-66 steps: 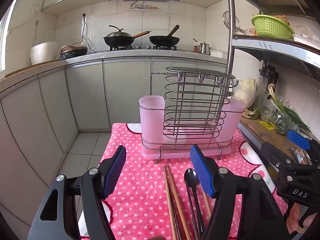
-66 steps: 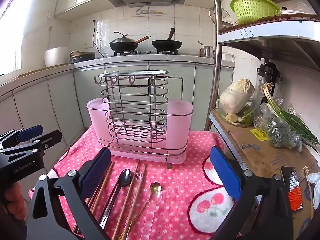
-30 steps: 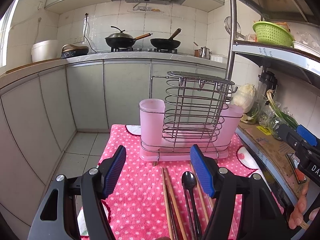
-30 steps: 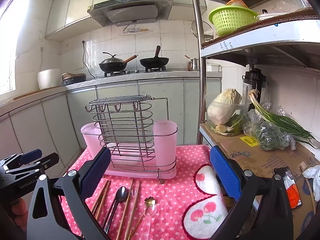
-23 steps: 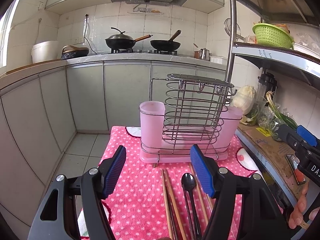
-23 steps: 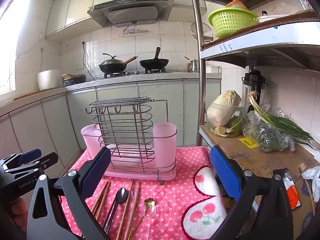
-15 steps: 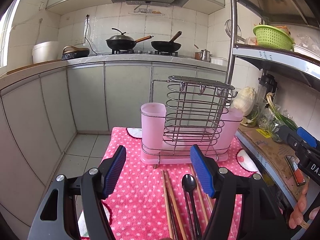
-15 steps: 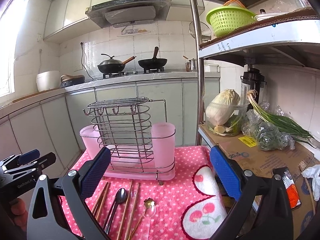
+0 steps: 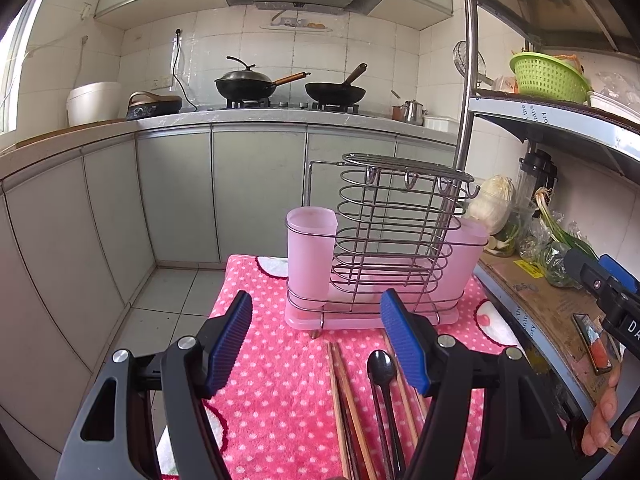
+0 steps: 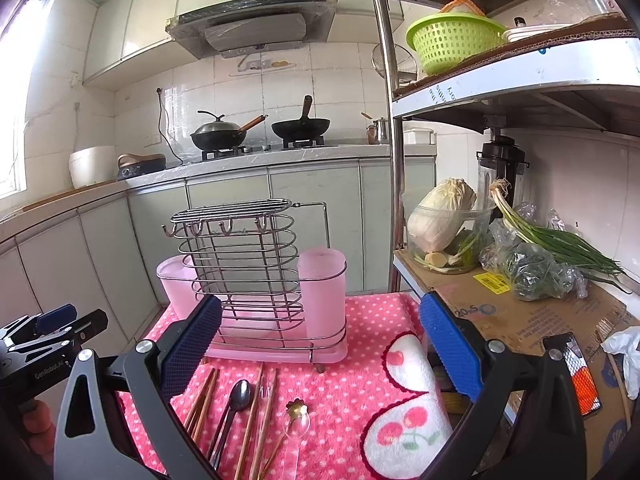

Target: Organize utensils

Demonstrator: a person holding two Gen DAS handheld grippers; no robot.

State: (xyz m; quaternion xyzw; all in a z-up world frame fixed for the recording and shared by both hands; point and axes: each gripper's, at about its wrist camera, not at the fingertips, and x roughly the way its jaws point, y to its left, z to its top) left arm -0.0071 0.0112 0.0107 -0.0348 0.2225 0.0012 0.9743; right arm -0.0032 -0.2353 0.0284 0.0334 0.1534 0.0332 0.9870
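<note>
A wire utensil rack [image 9: 392,236] [image 10: 244,260] with a pink cup [image 9: 310,252] [image 10: 322,292] at each end stands at the back of a pink dotted towel [image 9: 276,392] [image 10: 344,392]. In front of it lie wooden chopsticks [image 9: 346,400] [image 10: 202,400], a black spoon [image 9: 380,364] [image 10: 239,394], and a clear spoon with a gold flower end [image 10: 297,412]. My left gripper [image 9: 316,340] hovers open above the chopsticks and black spoon. My right gripper [image 10: 320,344] hovers open above the utensils, holding nothing.
A metal shelf unit [image 10: 512,76] stands to the right, with a green basket [image 10: 452,40] on top and cabbage [image 10: 444,216], green onions [image 10: 560,240], a blender and cardboard below. Grey cabinets and a stove with two pans [image 9: 288,88] lie behind. Tiled floor [image 9: 168,296] drops off at the left.
Both grippers have pulled back and risen a little from the rack, so it looks smaller and more of the towel shows. Both stay open; the utensils have not moved.
</note>
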